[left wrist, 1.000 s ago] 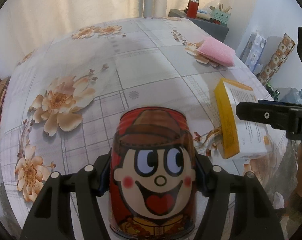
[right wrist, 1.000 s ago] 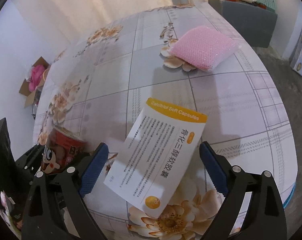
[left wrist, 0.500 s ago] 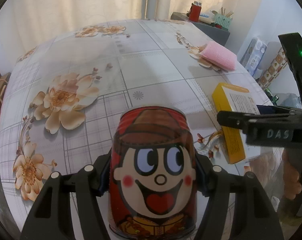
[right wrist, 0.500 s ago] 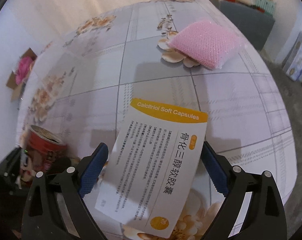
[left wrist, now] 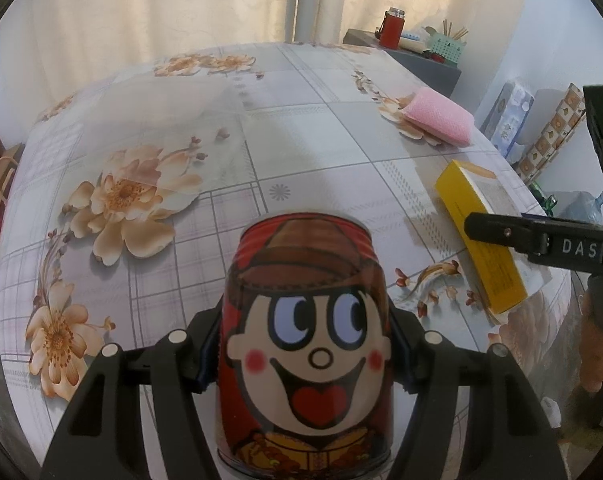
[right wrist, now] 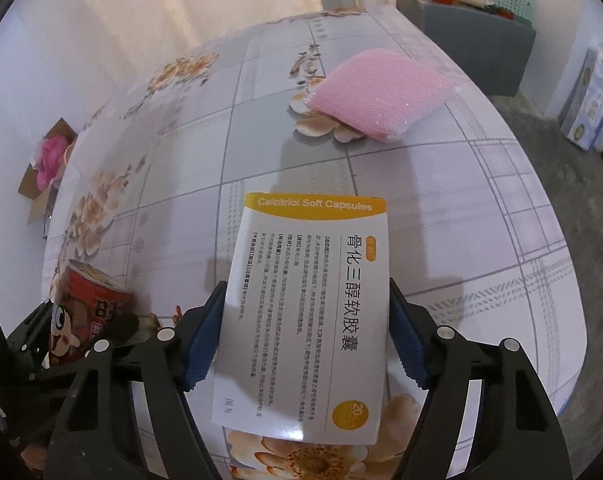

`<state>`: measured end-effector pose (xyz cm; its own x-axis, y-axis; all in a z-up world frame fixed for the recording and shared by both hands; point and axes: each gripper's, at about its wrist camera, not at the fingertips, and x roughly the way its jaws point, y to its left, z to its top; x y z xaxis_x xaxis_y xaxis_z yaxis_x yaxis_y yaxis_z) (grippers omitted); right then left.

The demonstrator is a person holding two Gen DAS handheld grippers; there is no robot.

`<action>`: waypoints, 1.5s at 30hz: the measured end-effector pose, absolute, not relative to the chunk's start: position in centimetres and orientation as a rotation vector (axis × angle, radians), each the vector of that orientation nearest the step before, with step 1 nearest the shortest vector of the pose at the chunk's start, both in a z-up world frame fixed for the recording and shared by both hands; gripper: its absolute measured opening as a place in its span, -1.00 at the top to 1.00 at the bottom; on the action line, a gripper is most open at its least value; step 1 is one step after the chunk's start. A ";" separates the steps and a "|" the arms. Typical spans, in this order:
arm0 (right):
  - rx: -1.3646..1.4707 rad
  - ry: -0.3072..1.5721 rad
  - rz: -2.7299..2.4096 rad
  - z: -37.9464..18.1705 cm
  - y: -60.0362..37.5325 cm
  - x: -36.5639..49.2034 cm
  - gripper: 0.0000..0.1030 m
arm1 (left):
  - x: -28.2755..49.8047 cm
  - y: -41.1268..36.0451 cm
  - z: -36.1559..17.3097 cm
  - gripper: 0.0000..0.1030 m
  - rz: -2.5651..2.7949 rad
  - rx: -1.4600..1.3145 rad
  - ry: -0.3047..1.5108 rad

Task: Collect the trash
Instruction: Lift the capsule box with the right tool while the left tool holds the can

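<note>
Red cartoon-face can [left wrist: 307, 344] upright, clamped btwn pads of left gripper [left wrist: 305, 354], near front edge of table [left wrist: 309, 140]. White/yellow medicine box [right wrist: 307, 312] lies flat on table to the can's right; right gripper [right wrist: 307, 336] pads touch both long sides, so closed on box. Pink sponge [right wrist: 377, 92] further back on the floral cloth, well apart from the box. Red flask [left wrist: 392, 27] on grey cabinet [right wrist: 477, 36] behind.

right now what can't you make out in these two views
- Red cartoon-face drink can, left wrist view: base cut off by the bottom edge.
- White and yellow capsule box, right wrist view: underside hidden; contents unknown.
- Red flask on the grey cabinet: too small to read.
</note>
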<state>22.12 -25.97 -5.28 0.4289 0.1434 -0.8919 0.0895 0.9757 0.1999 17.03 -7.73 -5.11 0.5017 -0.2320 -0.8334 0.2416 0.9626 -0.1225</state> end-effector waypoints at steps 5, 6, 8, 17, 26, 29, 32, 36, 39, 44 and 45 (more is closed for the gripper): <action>0.235 1.122 0.040 -5.3 -25.9 21.9 -0.36 | 17.0 -7.8 -5.1 -0.23 -0.283 0.008 1.006; 0.238 1.120 0.041 -5.3 -25.9 21.9 -0.36 | 17.1 -7.8 -5.1 -0.23 -0.284 0.010 1.005; 0.244 1.119 0.043 -5.4 -25.9 21.8 -0.36 | 17.1 -7.8 -5.1 -0.23 -0.283 0.010 1.005; 0.251 1.114 0.046 -5.4 -26.2 21.6 -0.36 | 17.1 -7.7 -5.1 -0.23 -0.279 0.005 1.005; 0.261 1.109 0.045 -5.4 -26.1 21.6 -0.35 | 17.1 -7.6 -5.0 -0.23 -0.275 -0.006 1.000; 0.265 1.107 0.045 -5.4 -26.2 21.5 -0.35 | 17.0 -7.4 -4.9 -0.23 -0.270 -0.014 0.998; 0.268 1.106 0.046 -5.4 -26.1 21.5 -0.35 | 16.8 -7.4 -4.9 -0.23 -0.268 -0.023 0.993; 0.271 1.103 0.044 -5.2 -26.2 21.2 -0.35 | 16.5 -7.3 -4.8 -0.23 -0.268 -0.029 0.985; 0.273 1.095 0.042 -5.0 -26.3 21.0 -0.35 | 16.3 -7.2 -4.6 -0.23 -0.267 -0.032 0.979; 0.280 1.083 0.044 -4.6 -26.3 20.5 -0.35 | 15.9 -7.3 -4.0 -0.23 -0.270 -0.039 0.965; 0.280 1.083 0.047 -4.5 -26.3 20.4 -0.35 | 15.7 -7.3 -3.9 -0.23 -0.269 -0.041 0.961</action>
<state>20.42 -26.28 -4.52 0.4717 0.1742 -0.8644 0.0987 0.9637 0.2481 15.72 -7.30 -3.91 0.5418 -0.2447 -0.8041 0.2088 0.9659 -0.1532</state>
